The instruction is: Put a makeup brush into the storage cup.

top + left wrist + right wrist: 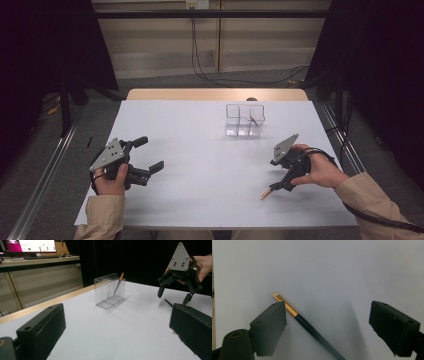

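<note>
Clear plastic organizer (244,120) beyond brush (304,322), white table (200,175) around

2 brushes: 1 on table (312,328), 1 in clear holder (118,285); 1 holder (106,293).

A lab: black curtains (45,40), floor rails (42,175) (loose cables (200,65)), computer monitor (30,245).

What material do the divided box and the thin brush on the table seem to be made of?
The divided box looks like clear, glossy plastic, perhaps acrylic: the table shows through its walls, and its edges catch light. The thin brush lying by the open right gripper has a dark handle with a smooth sheen, wood or plastic, and a shiny gold band near the tip, probably metal.
</note>
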Tool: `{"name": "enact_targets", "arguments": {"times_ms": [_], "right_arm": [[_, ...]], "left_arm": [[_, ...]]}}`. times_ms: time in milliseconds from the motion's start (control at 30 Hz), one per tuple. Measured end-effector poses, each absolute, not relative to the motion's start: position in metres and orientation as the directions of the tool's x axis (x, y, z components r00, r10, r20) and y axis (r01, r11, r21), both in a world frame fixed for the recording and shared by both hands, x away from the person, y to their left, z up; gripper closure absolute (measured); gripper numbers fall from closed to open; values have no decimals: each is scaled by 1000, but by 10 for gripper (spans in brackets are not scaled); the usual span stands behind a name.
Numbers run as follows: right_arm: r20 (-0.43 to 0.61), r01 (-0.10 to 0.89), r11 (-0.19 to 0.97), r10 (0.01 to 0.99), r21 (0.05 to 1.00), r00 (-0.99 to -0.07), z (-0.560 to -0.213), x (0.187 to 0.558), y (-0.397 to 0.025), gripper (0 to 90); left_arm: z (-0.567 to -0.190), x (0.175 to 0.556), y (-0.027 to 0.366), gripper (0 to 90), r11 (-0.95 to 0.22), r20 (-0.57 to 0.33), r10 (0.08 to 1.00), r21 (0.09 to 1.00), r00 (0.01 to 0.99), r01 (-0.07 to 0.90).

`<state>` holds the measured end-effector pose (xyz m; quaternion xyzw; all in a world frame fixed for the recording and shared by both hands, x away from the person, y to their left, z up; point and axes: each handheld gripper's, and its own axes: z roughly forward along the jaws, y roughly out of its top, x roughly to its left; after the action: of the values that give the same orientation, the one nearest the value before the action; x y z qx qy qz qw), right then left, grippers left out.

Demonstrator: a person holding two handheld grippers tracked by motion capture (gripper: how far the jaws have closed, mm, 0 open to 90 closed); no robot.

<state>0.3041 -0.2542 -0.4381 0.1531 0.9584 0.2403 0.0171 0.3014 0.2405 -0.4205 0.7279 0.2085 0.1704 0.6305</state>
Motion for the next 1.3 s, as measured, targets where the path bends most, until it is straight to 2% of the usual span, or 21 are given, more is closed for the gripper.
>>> {"name": "enact_targets", "arguments": {"times_ms": [900, 1300], "right_arm": [[18, 221, 878, 236, 425, -972, -448, 299, -249, 180], [10, 209, 889, 224, 407, -975, -453, 296, -250, 248]], "left_arm": [[-421, 302, 242, 4, -107, -20, 525, 990, 851, 89], [-420, 302, 244, 4, -105, -16, 533, 991, 846, 84]]}}
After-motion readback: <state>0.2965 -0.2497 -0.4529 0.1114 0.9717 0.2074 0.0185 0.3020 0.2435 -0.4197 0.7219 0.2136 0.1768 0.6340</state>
